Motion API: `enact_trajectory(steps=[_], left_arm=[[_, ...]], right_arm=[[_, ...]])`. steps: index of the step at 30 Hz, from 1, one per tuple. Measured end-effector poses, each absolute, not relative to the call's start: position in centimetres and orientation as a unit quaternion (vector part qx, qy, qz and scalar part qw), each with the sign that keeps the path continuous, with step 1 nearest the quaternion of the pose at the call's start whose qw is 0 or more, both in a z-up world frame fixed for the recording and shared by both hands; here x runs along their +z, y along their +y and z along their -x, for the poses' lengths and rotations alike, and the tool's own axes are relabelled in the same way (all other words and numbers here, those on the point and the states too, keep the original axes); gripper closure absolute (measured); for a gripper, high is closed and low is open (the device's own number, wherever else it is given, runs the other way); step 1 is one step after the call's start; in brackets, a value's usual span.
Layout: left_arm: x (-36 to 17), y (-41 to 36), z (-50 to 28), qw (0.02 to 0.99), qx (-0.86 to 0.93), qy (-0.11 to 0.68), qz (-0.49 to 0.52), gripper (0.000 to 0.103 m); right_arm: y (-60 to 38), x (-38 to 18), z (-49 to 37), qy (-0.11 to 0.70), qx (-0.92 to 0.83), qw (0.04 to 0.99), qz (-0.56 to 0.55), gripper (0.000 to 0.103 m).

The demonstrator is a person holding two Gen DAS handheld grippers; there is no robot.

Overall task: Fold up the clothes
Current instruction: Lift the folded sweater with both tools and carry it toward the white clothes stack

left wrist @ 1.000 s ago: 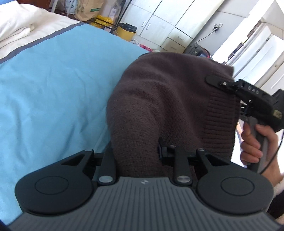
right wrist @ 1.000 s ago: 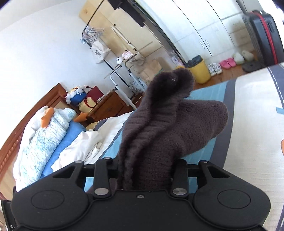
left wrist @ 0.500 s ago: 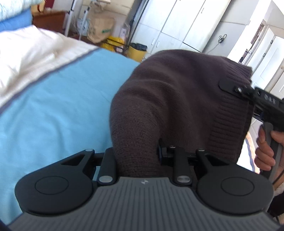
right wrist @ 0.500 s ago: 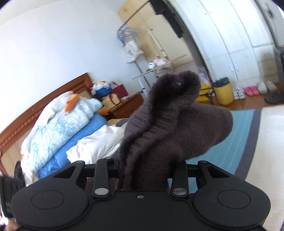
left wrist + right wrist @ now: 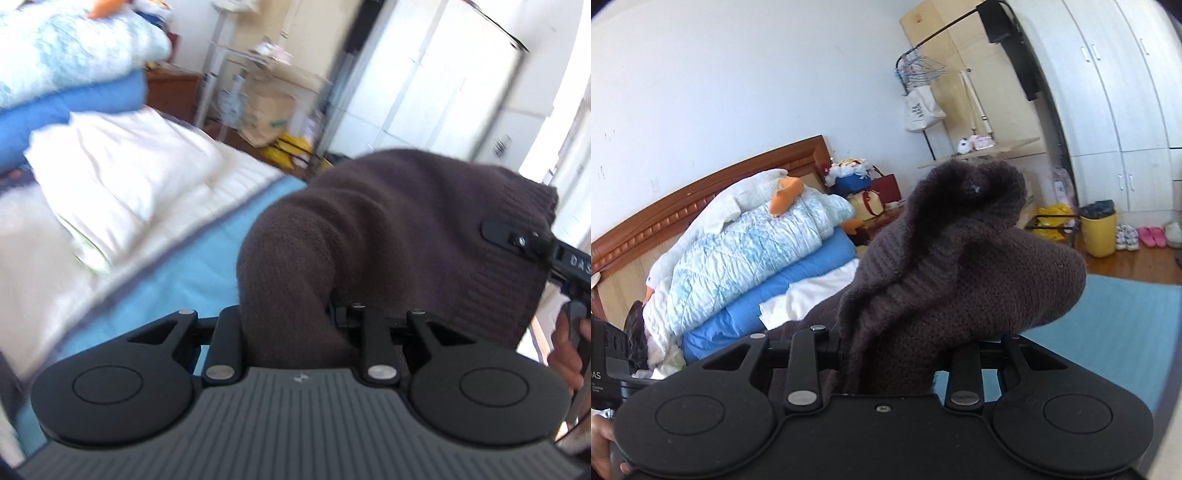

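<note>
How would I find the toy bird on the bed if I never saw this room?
Look to the brown wooden headboard. Against it sits a stack of folded quilts, blue under pale patterned blue. The white plush goose lies on top, the only thing there with an orange beak.

Blue sheet point(image 5: 192, 266) below the brown sweater point(image 5: 388, 236) is bare, free to pass. Far side blocked: folded white bedding point(image 5: 122, 184), then stacked quilts point(image 5: 750, 254) against the headboard point(image 5: 713, 181). Floor side has a clothes rack point(image 5: 960, 85), yellow bin point(image 5: 1102, 232), wardrobe point(image 5: 1108, 92).
</note>
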State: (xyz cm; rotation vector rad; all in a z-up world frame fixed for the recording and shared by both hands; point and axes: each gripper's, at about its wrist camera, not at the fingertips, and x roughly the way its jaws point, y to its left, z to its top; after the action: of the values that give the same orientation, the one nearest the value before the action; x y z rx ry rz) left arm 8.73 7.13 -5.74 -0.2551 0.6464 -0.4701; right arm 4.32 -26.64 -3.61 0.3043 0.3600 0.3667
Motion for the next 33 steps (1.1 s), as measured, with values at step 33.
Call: enact_trajectory(steps=[33], left_arm=[[-14.5,29.1,-34.3,0.927,0.003,0.273,0.257,0.050]], right_arm=[[-8.7,-17.1,-40.9,0.279,0.193,0.927,-0.159,0.047]])
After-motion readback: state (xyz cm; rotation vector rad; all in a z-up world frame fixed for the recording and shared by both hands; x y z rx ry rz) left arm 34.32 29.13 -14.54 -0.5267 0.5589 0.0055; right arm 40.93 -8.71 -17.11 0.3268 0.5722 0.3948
